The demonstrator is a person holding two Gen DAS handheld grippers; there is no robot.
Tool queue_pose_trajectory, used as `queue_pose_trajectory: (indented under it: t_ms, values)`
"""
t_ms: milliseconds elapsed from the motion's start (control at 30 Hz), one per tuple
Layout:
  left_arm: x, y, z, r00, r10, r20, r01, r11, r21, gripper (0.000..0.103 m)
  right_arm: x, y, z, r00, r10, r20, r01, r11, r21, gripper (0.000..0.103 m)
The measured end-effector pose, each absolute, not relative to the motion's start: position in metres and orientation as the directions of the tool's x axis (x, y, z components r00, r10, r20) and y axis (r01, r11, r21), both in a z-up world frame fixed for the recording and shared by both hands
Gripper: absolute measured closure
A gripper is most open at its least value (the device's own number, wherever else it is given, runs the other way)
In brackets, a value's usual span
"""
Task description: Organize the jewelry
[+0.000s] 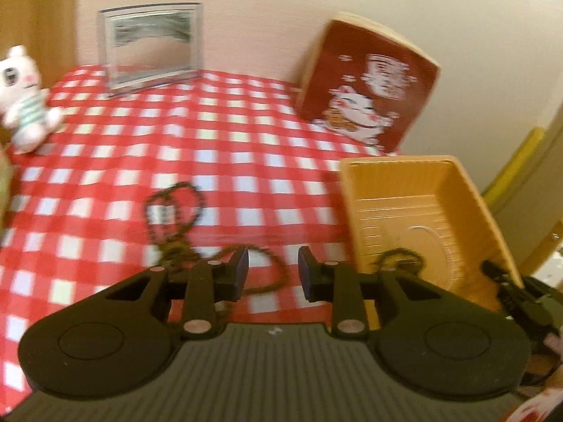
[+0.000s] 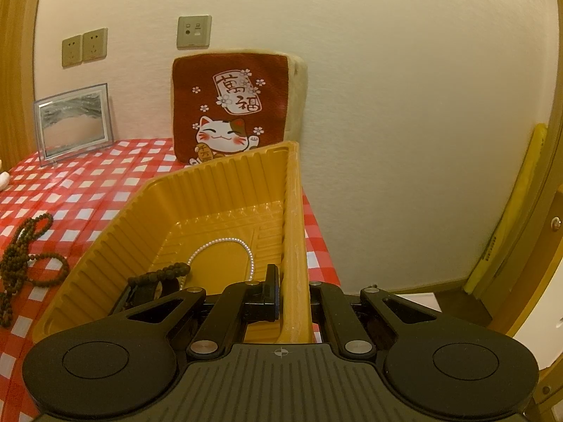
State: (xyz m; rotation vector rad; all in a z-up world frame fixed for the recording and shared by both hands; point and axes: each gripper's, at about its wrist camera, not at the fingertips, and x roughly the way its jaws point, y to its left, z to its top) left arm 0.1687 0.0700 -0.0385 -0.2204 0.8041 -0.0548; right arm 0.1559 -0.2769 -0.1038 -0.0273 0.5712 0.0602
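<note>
A long brown bead necklace (image 1: 172, 218) lies looped on the red-checked tablecloth (image 1: 246, 147), just ahead and left of my left gripper (image 1: 273, 263). That gripper is open with nothing between its fingers; one strand of the necklace runs on the cloth below it. My right gripper (image 2: 293, 288) is shut on the right wall of the yellow plastic tray (image 2: 218, 190), which stands tilted at the table's right side. Inside the tray lie a white pearl strand (image 2: 225, 246) and a dark bead bracelet (image 2: 158, 274). The same necklace (image 2: 24, 256) shows left of the tray.
A red cushion with a lucky cat (image 2: 232, 112) leans on the back wall. A clear picture frame (image 1: 151, 45) stands at the back left, and a white plush toy (image 1: 24, 98) sits at the left edge. The table ends just right of the tray.
</note>
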Motion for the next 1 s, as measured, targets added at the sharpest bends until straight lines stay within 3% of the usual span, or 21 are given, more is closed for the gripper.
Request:
queue_pose_trajectory:
  t_ms: [533,1000]
  values:
    - [0.132,0.109,-0.063,0.671,-0.006,-0.741,-0.147,0.979,-0.141,0.076,0.157,-0.275,-0.105,0.841,0.057,-0.538,-0.074,0.997,-0.010,0.099]
    - [0.142,0.106,-0.084,0.654,-0.032,-0.756,-0.096,0.988,-0.125,0.076,0.163,-0.276,-0.107,0.833,0.054,-0.551,-0.066,0.998,-0.001,0.099]
